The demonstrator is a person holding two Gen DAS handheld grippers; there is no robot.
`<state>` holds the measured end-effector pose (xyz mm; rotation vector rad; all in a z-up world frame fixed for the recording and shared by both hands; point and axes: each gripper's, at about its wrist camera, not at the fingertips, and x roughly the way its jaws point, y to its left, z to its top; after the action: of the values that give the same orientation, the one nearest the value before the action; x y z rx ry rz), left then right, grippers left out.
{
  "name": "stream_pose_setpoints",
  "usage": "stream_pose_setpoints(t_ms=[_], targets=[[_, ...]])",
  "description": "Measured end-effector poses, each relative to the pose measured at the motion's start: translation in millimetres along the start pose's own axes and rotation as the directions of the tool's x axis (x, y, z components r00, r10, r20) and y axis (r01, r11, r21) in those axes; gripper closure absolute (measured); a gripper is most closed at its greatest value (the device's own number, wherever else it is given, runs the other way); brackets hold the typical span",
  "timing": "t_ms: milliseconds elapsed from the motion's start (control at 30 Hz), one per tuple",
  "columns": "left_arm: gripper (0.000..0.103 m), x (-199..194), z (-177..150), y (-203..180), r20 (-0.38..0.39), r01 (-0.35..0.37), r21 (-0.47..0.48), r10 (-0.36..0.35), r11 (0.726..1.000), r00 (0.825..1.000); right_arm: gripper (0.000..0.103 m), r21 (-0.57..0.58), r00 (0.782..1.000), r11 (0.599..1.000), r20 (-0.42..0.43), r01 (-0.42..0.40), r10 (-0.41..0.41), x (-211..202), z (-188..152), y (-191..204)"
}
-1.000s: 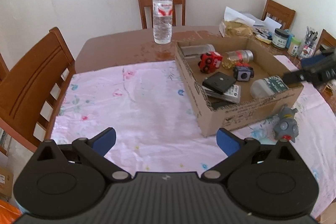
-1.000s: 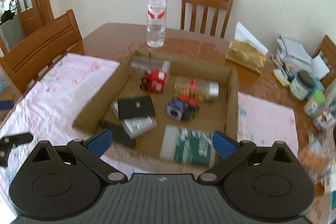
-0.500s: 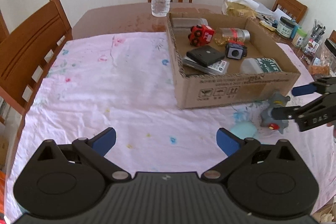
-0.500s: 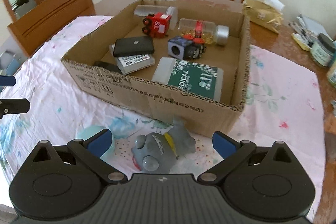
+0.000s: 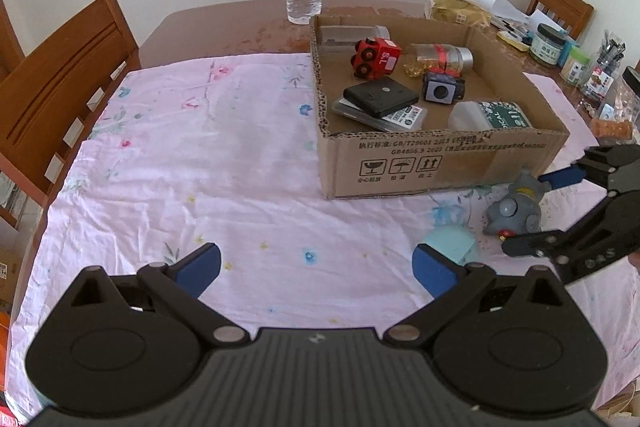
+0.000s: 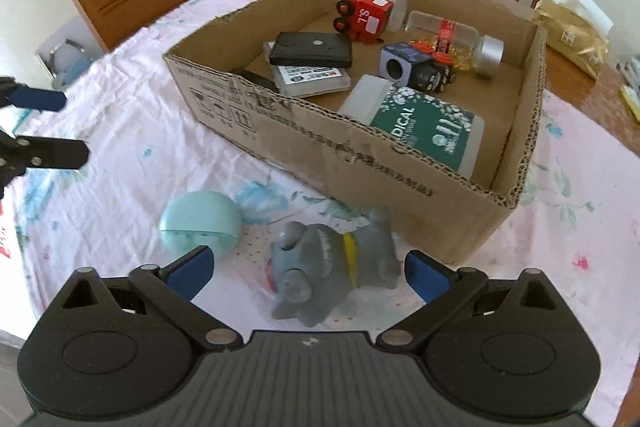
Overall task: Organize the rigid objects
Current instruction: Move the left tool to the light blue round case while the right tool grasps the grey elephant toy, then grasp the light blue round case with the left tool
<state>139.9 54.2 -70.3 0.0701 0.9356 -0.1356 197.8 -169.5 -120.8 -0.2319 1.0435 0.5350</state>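
Right gripper [image 6: 306, 269] closing around the grey toy dog [image 6: 332, 267], pads not yet touching, near the cardboard box [image 6: 360, 163], left gripper [image 5: 316, 263] spread wide over pink cloth [image 5: 180, 167]

Grey toy figure [image 6: 336, 263] with a yellow collar lies on its side on the cloth, just outside the cardboard box [image 6: 360, 163]. Beside it rests a pale blue round case [image 6: 200, 223]. Inside the box: red toy truck [image 6: 364, 15], black wallet [image 6: 312, 49], green-labelled container [image 6: 420, 127].
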Motion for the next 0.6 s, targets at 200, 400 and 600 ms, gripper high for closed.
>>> stream_pose_setpoints(t_ms=[200, 400, 600], targets=[[0.001, 2, 1, -10, -0.005, 0.028, 0.040, -0.028, 0.999, 1.000, 0.026, -0.072, 0.998, 0.995, 0.013, 0.066, -0.065, 3, -3, 9], [0.001, 5, 1, -21, -0.011, 0.074, 0.097, -0.073, 0.993, 0.997, 0.028, -0.024, 0.993, 0.993, -0.005, 0.115, -0.116, -5, -5, 9], [0.001, 13, -1, -36, -0.026, 0.143, 0.191, -0.140, 0.971, 0.990, 0.027, 0.079, 0.987, 0.986, -0.069, 0.150, -0.145, -16, -19, -1]])
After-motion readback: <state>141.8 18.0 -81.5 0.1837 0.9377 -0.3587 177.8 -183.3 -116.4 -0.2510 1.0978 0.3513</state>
